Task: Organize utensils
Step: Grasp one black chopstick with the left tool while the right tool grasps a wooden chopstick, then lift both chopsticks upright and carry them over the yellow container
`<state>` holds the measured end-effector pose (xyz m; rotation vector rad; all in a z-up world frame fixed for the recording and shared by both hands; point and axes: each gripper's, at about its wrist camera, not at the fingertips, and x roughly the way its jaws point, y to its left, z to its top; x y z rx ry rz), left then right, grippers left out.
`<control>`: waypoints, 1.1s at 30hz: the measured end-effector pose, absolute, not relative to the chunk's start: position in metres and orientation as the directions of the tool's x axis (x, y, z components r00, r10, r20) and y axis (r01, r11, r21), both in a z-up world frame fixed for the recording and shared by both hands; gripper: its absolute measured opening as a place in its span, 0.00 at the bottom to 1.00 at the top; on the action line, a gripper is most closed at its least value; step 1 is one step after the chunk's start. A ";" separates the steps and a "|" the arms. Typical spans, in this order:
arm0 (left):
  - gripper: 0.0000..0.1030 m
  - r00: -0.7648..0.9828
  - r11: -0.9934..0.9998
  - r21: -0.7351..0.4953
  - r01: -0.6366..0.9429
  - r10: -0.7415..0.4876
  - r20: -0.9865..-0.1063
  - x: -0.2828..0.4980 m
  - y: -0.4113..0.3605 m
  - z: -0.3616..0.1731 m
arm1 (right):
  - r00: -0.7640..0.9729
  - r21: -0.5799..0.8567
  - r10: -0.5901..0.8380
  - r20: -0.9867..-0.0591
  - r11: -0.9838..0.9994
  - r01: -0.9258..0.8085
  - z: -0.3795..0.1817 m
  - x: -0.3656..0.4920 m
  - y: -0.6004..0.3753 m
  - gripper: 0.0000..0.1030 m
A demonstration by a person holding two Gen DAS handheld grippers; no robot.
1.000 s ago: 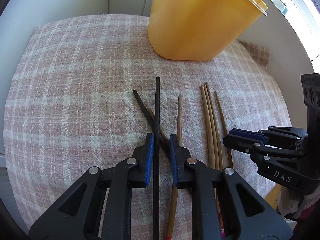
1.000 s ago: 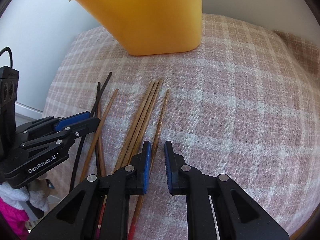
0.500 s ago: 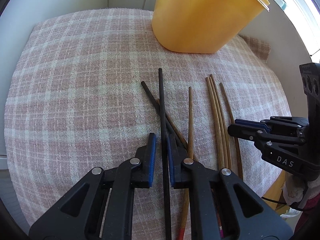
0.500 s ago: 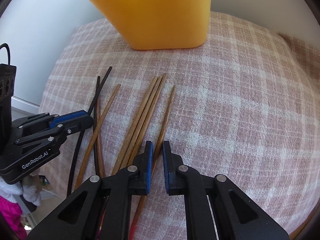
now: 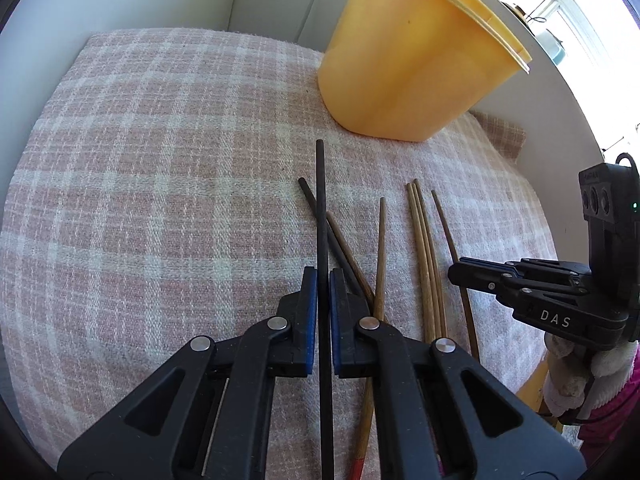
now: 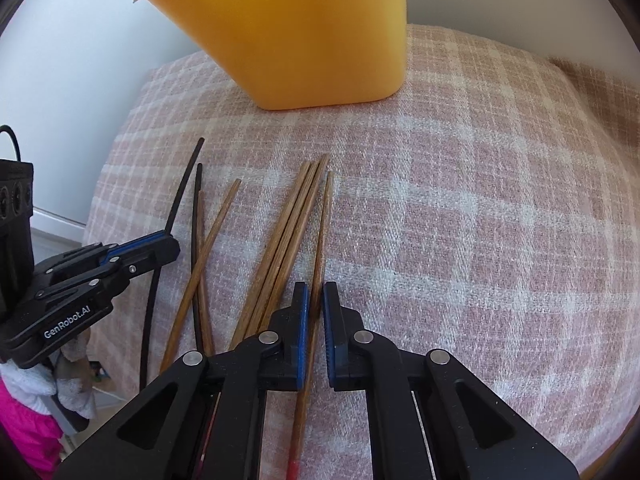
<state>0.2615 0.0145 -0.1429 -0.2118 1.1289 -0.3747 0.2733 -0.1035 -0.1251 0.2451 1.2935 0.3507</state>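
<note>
Several wooden chopsticks (image 5: 424, 248) and a second black chopstick (image 5: 309, 196) lie on a pink plaid cloth (image 5: 160, 200) in front of a yellow container (image 5: 400, 72). My left gripper (image 5: 323, 280) has its jaws closing tight on a black chopstick (image 5: 321, 208), whose tip points toward the container. In the right wrist view, my right gripper (image 6: 316, 296) has its jaws closing onto the rightmost wooden chopstick (image 6: 323, 232), which runs between the blue pads. That view also shows the left gripper (image 6: 174, 244), the held black chopstick (image 6: 182, 184) and the container (image 6: 312, 32).
The cloth (image 6: 480, 220) covers a small raised surface with white walls behind and at the left. To the right of the left gripper, the right gripper (image 5: 454, 272) sits low over the outermost chopstick. A pink sleeve (image 6: 24, 432) shows below the cloth's near edge.
Both grippers' jaws narrowed onto their chopsticks. The left gripper moved back from the container with the black chopstick, so more of the container shows. The right gripper crept slightly forward.
</note>
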 end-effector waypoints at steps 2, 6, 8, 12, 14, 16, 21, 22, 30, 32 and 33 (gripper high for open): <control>0.03 0.385 0.909 -0.387 0.157 -0.417 -0.823 0.257 0.025 -0.140 | 0.247 0.395 0.410 -0.878 0.912 -0.110 -0.122 0.271 -0.111 0.05; 0.03 0.420 0.891 -0.431 0.143 -0.449 -0.789 0.248 0.041 -0.132 | 0.295 0.429 0.440 -0.848 0.897 -0.107 -0.112 0.266 -0.122 0.05; 0.03 0.455 0.887 -0.435 0.157 -0.456 -0.765 0.240 0.048 -0.120 | 0.331 0.439 0.452 -0.828 0.891 -0.118 -0.104 0.260 -0.129 0.05; 0.03 0.522 0.893 -0.404 0.197 -0.445 -0.728 0.223 0.053 -0.098 | 0.395 0.440 0.454 -0.798 0.888 -0.133 -0.092 0.253 -0.139 0.05; 0.03 0.517 0.899 -0.389 0.199 -0.434 -0.738 0.224 0.049 -0.099 | 0.399 0.449 0.459 -0.794 0.885 -0.125 -0.091 0.253 -0.144 0.05; 0.03 0.501 0.904 -0.384 0.189 -0.425 -0.754 0.231 0.041 -0.104 | 0.402 0.443 0.452 -0.797 0.888 -0.120 -0.091 0.252 -0.150 0.05; 0.03 0.534 0.879 -0.439 0.185 -0.465 -0.706 0.229 0.037 -0.099 | 0.424 0.457 0.464 -0.778 0.881 -0.125 -0.085 0.250 -0.148 0.05; 0.03 0.547 0.879 -0.435 0.194 -0.465 -0.696 0.230 0.029 -0.093 | 0.432 0.454 0.464 -0.774 0.881 -0.133 -0.081 0.246 -0.152 0.05; 0.03 0.644 0.901 -0.356 0.249 -0.429 -0.634 0.201 0.027 -0.051 | 0.532 0.389 0.429 -0.730 0.901 -0.192 -0.048 0.231 -0.151 0.05; 0.03 0.660 0.900 -0.350 0.259 -0.429 -0.616 0.195 0.027 -0.044 | 0.557 0.370 0.417 -0.718 0.907 -0.203 -0.042 0.228 -0.152 0.04; 0.03 0.667 0.901 -0.346 0.262 -0.428 -0.610 0.194 0.025 -0.042 | 0.567 0.360 0.413 -0.713 0.909 -0.209 -0.040 0.226 -0.152 0.04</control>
